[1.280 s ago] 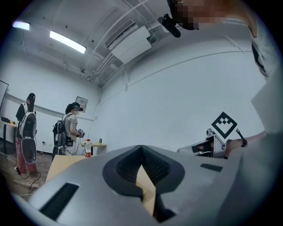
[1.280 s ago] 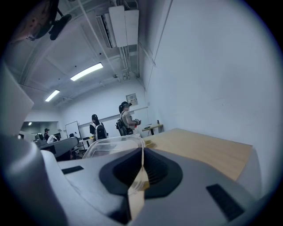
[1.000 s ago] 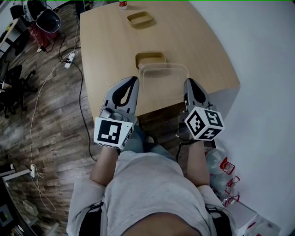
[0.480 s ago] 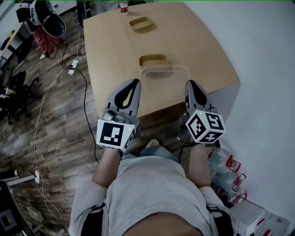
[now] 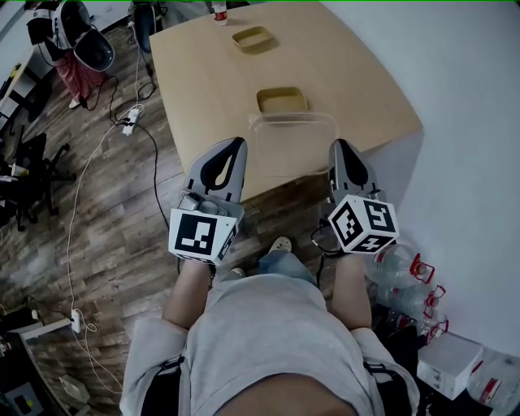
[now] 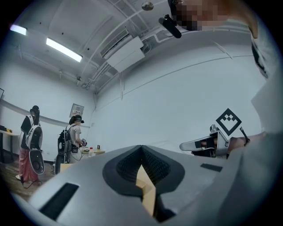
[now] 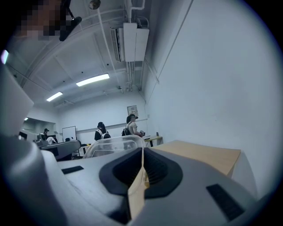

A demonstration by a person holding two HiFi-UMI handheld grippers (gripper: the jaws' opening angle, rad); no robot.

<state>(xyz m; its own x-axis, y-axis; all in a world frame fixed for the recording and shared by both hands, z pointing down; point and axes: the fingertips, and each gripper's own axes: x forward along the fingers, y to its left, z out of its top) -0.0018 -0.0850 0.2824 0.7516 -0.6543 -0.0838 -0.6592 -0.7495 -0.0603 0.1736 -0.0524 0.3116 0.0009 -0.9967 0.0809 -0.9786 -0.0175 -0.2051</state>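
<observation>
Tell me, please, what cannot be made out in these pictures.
The clear container: right gripper view, lower part hidden behind the right gripper.
The bottle: head view, cut off by the top edge.
The far tray: head view, too small to show contents.
The table: left gripper view, mostly hidden behind the left gripper.

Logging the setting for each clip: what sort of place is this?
Probably an office-style lab or workroom: a wooden table, a power strip with cables on the plank floor, a ceiling strip light, and other people wearing backpacks.
</observation>
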